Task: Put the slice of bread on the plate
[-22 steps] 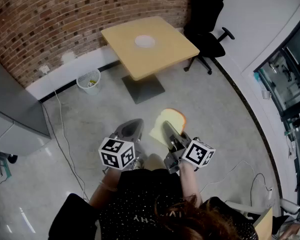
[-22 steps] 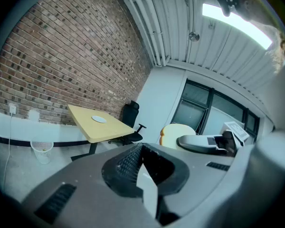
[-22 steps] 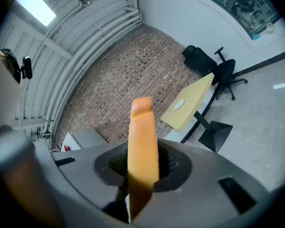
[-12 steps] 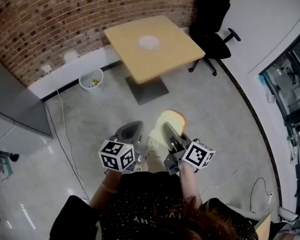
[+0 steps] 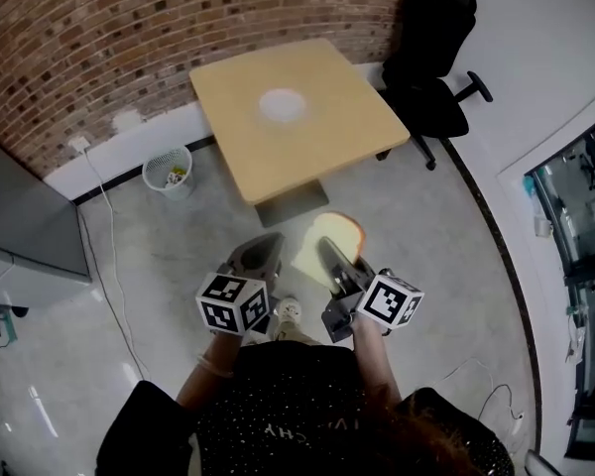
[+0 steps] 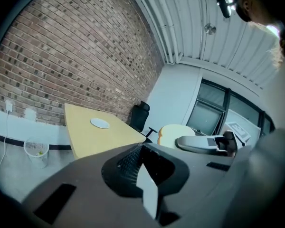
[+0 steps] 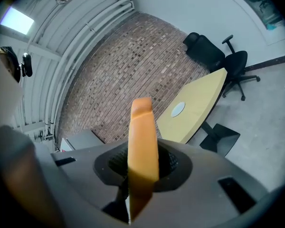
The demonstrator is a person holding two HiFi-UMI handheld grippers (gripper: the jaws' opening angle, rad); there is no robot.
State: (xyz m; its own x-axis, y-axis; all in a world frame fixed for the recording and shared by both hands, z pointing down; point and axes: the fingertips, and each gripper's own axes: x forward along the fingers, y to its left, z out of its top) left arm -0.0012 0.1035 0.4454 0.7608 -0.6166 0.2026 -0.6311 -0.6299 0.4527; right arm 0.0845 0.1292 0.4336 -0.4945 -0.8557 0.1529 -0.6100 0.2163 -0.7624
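Observation:
A slice of bread with a brown crust stands on edge between the jaws of my right gripper, which is shut on it. The right gripper view shows the slice edge-on, rising straight up from the jaws. The white plate lies bare on a square wooden table, well ahead of both grippers. It shows small in the left gripper view and in the right gripper view. My left gripper hangs beside the right one, shut on nothing. Both are over the floor, short of the table.
A black office chair stands right of the table by the wall. A white waste basket sits left of it against the brick wall. A cable runs over the grey floor. Glass partitions are at the right.
The table and plate have come closer and stand larger in the head view. Both grippers keep the same pose, and the bread stays in the right one.

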